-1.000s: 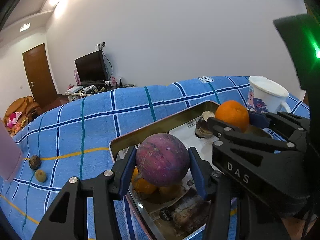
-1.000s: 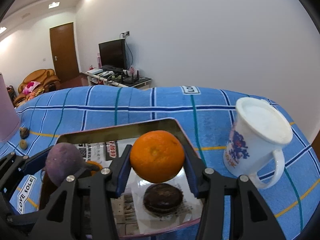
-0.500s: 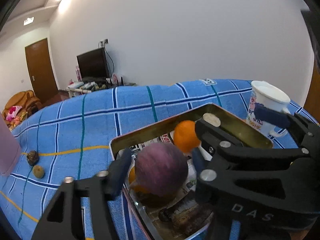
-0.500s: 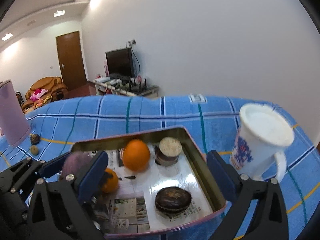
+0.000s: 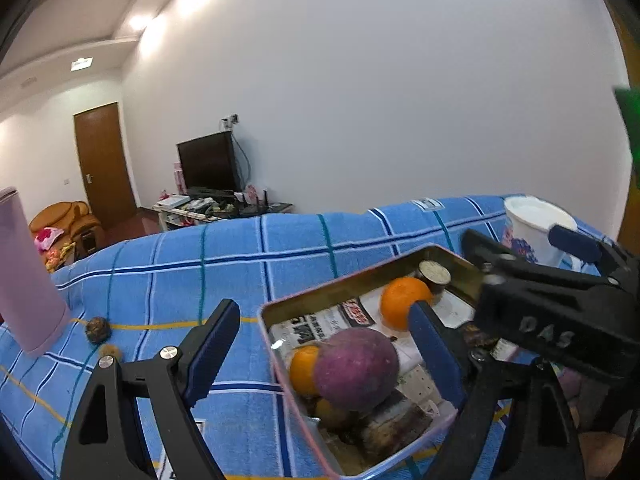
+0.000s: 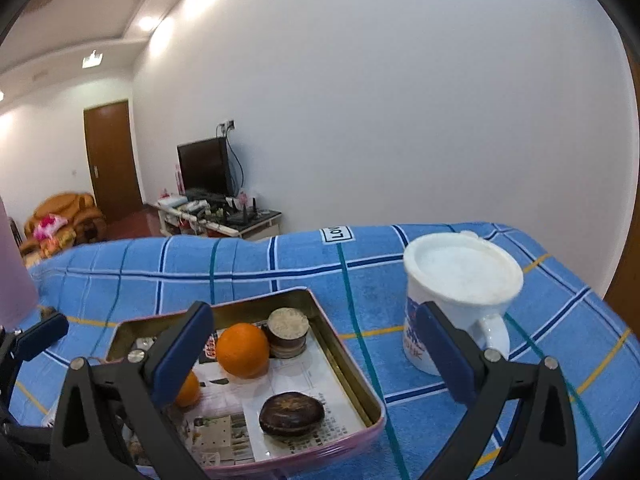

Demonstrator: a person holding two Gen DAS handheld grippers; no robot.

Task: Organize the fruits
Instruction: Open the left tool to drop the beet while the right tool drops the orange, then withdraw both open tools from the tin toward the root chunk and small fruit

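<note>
A metal tray (image 5: 340, 285) lined with newspaper sits on the blue checked cloth. A purple fruit (image 5: 356, 368) rests in it on top of a small orange (image 5: 301, 368). My left gripper (image 5: 324, 354) is just in front; its jaws are opening, and the purple fruit lies between them untouched by the pads. My right gripper (image 6: 312, 356) stands open wide and holds nothing. Beyond it in the tray (image 6: 354, 366) lie an orange (image 6: 242, 350), a round lidded jar (image 6: 288, 332) and a dark brown fruit (image 6: 291, 414).
A white mug (image 6: 460, 292) stands right of the tray, behind my right gripper's right finger. A pink cylinder (image 5: 24, 280) stands at the far left, with two small brown fruits (image 5: 97, 330) on the cloth next to it. Furniture and a TV lie beyond the table.
Both grippers opened and let go. The purple fruit and the orange dropped out of the jaws and now lie in the tray. Both grippers drew back and rose a little.
</note>
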